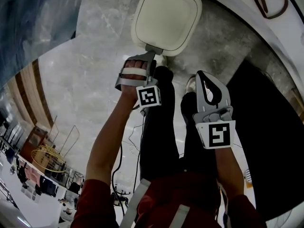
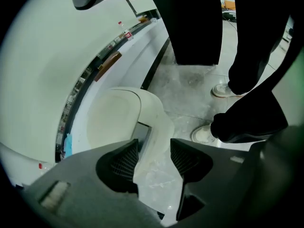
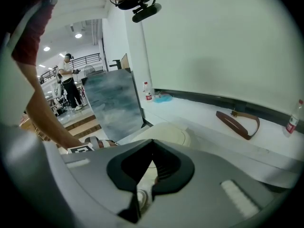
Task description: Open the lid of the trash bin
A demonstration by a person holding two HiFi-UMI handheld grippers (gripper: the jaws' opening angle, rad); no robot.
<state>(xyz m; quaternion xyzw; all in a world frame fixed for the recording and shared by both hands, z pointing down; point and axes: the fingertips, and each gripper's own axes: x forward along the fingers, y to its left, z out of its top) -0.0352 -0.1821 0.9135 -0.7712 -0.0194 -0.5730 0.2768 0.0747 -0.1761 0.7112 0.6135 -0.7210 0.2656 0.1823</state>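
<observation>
The left gripper (image 1: 150, 60) (image 2: 152, 158) points steeply down with its jaws spread wide. The front edge of the bin (image 1: 166, 18) (image 2: 114, 115) runs up between them, and neither pad is seen pressing on it. A dark rectangular patch (image 2: 140, 135) sits in that front edge just beyond the jaw on the left of this view. The cream lid is down and stretches away from the gripper's tips. A hand (image 1: 134, 75) grips the gripper from behind, with the marker cube (image 1: 148, 96) nearer the body.

The right gripper (image 1: 199, 74) (image 3: 152, 144) hangs beside the left one, a little nearer the person, and stands apart from the bin. Its jaws are pressed together at the tips and pinch nothing. In its own view the bin (image 3: 166, 134) lies just past the tips, and the left hand's cube (image 3: 81, 149) shows low on the left.

Under both grippers are the person's black-trousered legs (image 1: 159, 137) on a pale mottled floor (image 1: 95, 80). Two light shoes (image 2: 222, 90) (image 2: 203, 135) stand to the right of the left gripper's jaws, near the bin's front.

Past the bin a white ledge (image 3: 199, 113) curves along the wall. A brown strap (image 3: 237, 122) (image 1: 268, 4) lies on it, well to the right of the right gripper's tips. Small bottles (image 3: 146, 91) (image 3: 293, 120) stand on it too. Further left a blue-grey panel (image 3: 114, 103) leans upright. Beyond it a person (image 3: 69, 82) stands in the room.
</observation>
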